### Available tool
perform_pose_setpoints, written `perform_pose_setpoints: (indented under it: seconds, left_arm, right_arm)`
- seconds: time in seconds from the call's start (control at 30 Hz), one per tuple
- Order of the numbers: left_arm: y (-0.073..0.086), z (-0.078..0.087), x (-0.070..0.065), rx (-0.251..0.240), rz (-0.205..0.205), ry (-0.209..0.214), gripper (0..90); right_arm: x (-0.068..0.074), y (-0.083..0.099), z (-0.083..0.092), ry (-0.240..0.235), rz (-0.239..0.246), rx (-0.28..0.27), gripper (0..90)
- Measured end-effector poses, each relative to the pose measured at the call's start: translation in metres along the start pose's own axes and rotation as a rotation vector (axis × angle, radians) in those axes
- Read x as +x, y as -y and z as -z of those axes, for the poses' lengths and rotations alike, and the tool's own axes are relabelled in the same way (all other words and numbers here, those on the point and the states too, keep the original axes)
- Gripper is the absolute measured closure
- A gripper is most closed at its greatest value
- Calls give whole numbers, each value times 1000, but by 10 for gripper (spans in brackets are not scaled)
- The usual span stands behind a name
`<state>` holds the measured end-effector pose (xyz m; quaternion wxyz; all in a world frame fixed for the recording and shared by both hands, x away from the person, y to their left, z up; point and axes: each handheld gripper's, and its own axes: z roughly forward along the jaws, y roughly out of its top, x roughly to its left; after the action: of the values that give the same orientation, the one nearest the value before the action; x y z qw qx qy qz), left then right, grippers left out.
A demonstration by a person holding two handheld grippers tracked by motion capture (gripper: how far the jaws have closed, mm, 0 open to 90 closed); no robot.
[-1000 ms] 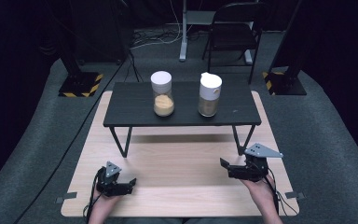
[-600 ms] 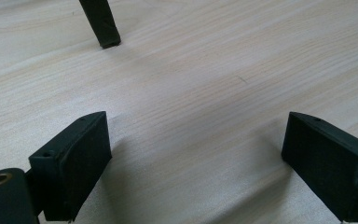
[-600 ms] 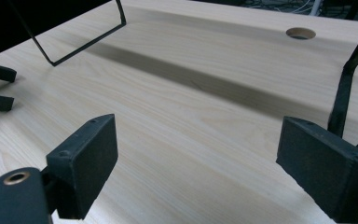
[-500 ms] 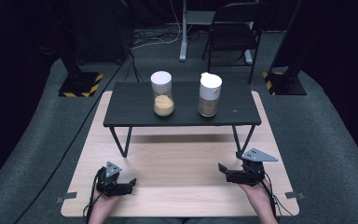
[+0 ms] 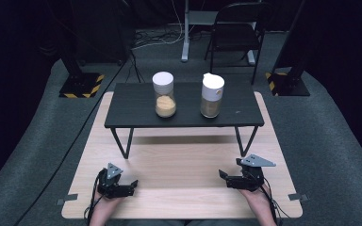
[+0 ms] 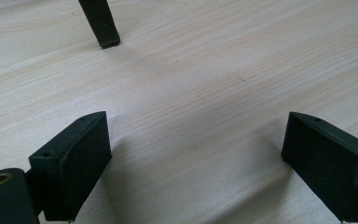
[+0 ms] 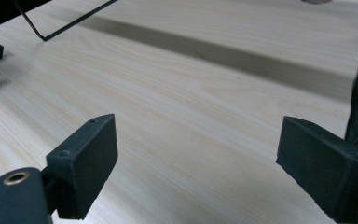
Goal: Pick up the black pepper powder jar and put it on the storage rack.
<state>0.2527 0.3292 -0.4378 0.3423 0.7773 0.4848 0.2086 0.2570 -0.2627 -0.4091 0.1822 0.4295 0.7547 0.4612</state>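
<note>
Pale wooden board (image 5: 179,174) in the high view carries the left gripper (image 5: 131,184) and right gripper (image 5: 222,177) at its near edge, well apart from two clear jars on the low black table (image 5: 136,101) beyond: one white-lidded jar of orange grains (image 5: 164,94) and one white-capped jar of brownish grains (image 5: 212,95), with no readable label. Bare wood lies between the wide-open jaws in the left gripper view, a black table leg (image 6: 99,22) ahead. Empty, wide-spread jaws in the right gripper view face the same board (image 7: 191,102).
</note>
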Motion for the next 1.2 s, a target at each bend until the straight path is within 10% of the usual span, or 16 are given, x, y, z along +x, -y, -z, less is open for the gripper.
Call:
perform_pose_setpoints:
  seconds: [1.2]
  left_arm:
    - [0,0,0,-1,-1,1,75]
  right_arm:
    - [-3,7,-27,-2,-1,119,110]
